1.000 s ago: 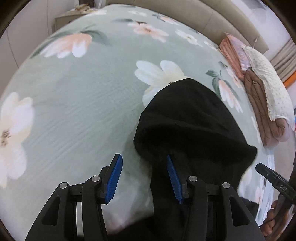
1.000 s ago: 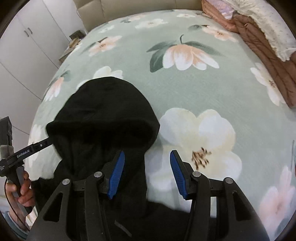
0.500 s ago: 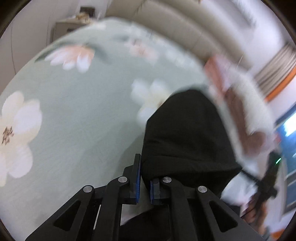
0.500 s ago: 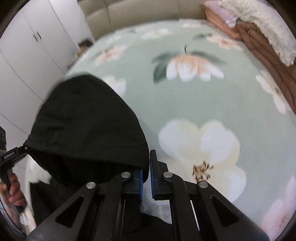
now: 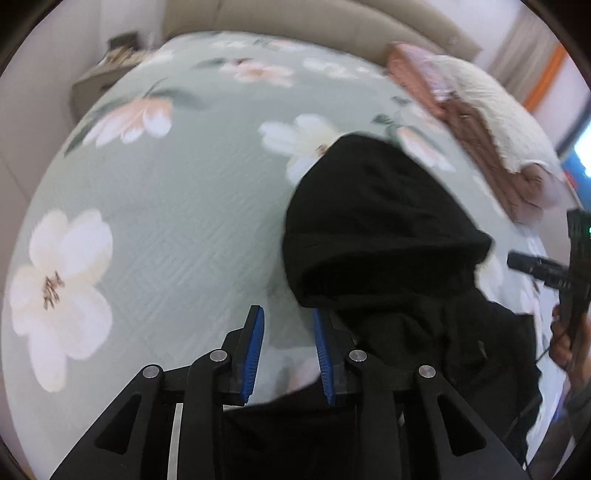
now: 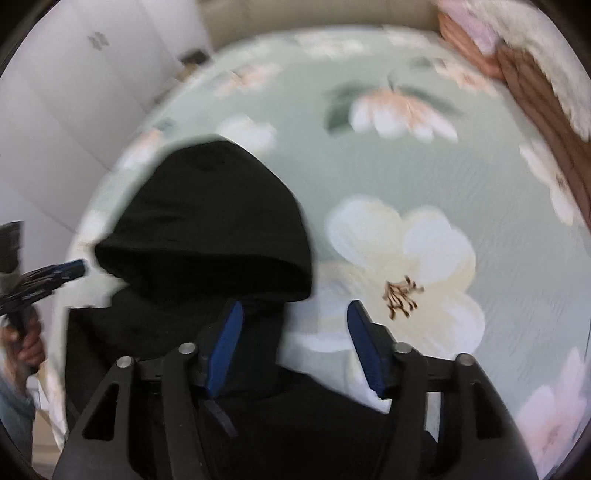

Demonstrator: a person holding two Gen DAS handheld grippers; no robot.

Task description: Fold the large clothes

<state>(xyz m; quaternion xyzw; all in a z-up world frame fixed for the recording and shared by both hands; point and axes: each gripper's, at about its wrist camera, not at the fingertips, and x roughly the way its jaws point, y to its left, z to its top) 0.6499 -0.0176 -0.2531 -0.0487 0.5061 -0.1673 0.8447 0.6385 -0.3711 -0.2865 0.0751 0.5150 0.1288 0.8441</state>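
A black hoodie (image 5: 380, 229) lies on the green floral bedsheet (image 5: 177, 206), its hood pointing towards the headboard. My left gripper (image 5: 287, 312) hovers at the hood's left edge with its jaws opening. Only sheet shows between its blue pads, and black fabric lies below them. In the right wrist view the hoodie (image 6: 210, 221) sits left of centre. My right gripper (image 6: 295, 306) is by the hood's right edge, jaws opening, its left pad over the black cloth without pressing it. Each view catches the other gripper at its edge, the right one (image 5: 539, 269) and the left one (image 6: 44, 277).
Folded brown and pink blankets under a cream pillow (image 5: 480, 122) lie along the bed's right side. A beige headboard (image 5: 295, 18) closes the far end, with a nightstand (image 5: 107, 62) at the far left corner. White wardrobe doors (image 6: 74, 92) stand left of the bed.
Both grippers were open beside the hood, closed on the black fabric half a second ago, and now stand open again with the cloth released. Both hands have shifted and risen slightly.
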